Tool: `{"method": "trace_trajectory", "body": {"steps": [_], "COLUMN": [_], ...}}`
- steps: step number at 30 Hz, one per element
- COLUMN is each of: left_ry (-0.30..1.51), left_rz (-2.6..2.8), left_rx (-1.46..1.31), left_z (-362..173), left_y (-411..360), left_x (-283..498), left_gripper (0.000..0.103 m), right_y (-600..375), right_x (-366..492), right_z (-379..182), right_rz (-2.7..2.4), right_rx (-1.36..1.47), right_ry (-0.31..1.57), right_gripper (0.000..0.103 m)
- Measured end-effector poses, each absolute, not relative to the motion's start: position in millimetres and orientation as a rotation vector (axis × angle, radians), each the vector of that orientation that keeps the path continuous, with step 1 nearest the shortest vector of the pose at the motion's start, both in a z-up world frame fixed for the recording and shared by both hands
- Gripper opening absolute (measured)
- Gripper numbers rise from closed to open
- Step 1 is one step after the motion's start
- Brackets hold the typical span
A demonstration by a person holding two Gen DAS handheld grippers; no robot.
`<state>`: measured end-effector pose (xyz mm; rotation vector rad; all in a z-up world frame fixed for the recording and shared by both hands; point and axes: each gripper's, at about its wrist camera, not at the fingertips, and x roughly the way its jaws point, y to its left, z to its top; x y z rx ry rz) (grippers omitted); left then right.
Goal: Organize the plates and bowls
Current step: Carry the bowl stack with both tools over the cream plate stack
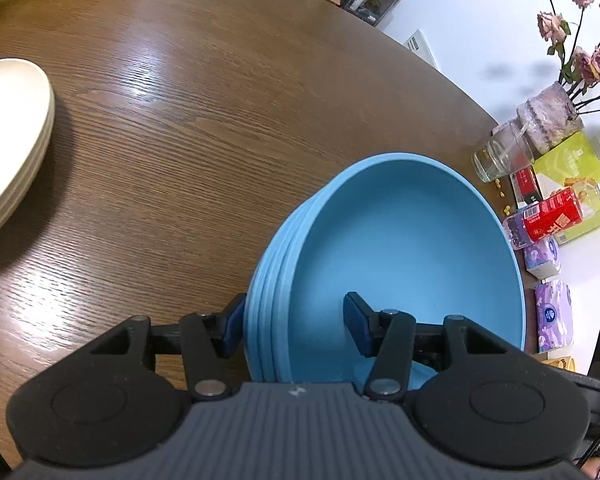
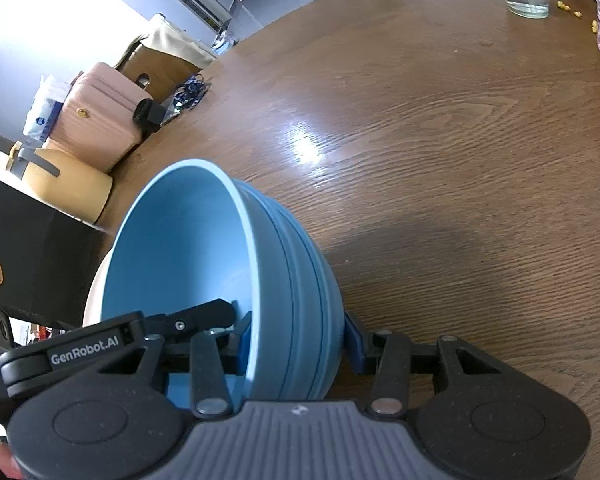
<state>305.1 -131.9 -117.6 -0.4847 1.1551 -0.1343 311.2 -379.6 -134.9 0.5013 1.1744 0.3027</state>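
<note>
Left wrist view, left to right: a stack of cream plates (image 1: pixel 8 140), three rims countable, sits at the left border of the desk (image 1: pixel 188 120). Bare wood lies between it and the stack of blue bowls (image 1: pixel 400 248), about four rims showing. The left tool (image 1: pixel 296 326) is closed on the stack's near rim, one pad outside, one inside the top bowl. Past the bowls, along the desk's right edge, stand a glass jar (image 1: pixel 500 156), a red-labelled bottle (image 1: pixel 548 216), tissue packs (image 1: pixel 552 316) and a vase of dried flowers (image 1: pixel 552 120).

Right wrist view: a black box (image 2: pixel 32 248), tan cup (image 2: pixel 66 184) and pink case (image 2: pixel 100 112) crowd the left edge. The right tool (image 2: pixel 300 340) clamps the opposite rim of the tilted bowls. Open wood extends rightward to the jar.
</note>
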Motion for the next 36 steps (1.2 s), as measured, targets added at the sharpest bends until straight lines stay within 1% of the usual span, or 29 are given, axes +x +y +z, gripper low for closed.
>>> {"method": "trace_trajectory", "body": {"steps": [36], "left_ry": [1.108], "left_rz": [-0.063], "left_rx": [-0.532], "left_z": [-98.6], "left_y": [-21.1], "left_x": [297.8], "left_gripper": [0.052], "right_y": [-264.6], "right_x": [327.7], "right_z": [-117.5], "right_rz": [0.382], "right_rx": [0.452], "right_ry": [1.177], "right_gripper": [0.044]}}
